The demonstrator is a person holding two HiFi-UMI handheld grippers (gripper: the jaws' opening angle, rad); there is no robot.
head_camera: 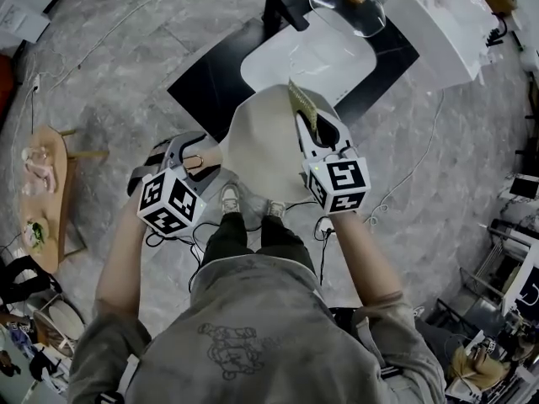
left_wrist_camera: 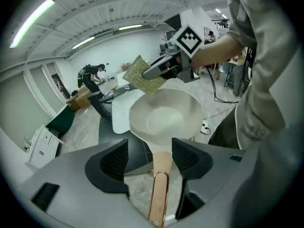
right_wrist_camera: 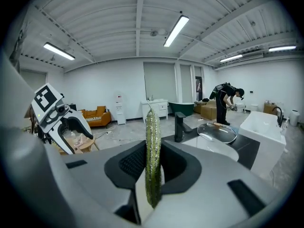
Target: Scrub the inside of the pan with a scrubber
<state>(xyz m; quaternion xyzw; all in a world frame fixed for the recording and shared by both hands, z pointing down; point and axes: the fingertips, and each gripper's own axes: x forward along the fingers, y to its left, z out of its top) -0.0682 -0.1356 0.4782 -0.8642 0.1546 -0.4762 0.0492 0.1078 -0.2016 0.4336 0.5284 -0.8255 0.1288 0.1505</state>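
Note:
A cream pan hangs in front of me above the floor, its pale inside facing the left gripper view. Its wooden handle with a copper loop lies between the jaws of my left gripper. The jaws stand apart with a gap on each side of the handle, so the pads do not press it. My right gripper is shut on a flat green-gold scrubber. The scrubber stands on edge at the pan's far right rim, and in the left gripper view it hovers over the pan's back edge.
Beyond the pan a white sink basin sits in a black counter, with a black tap and a glass lid. A white tub stands at the far right. At the left is a wooden side table; cables cross the floor.

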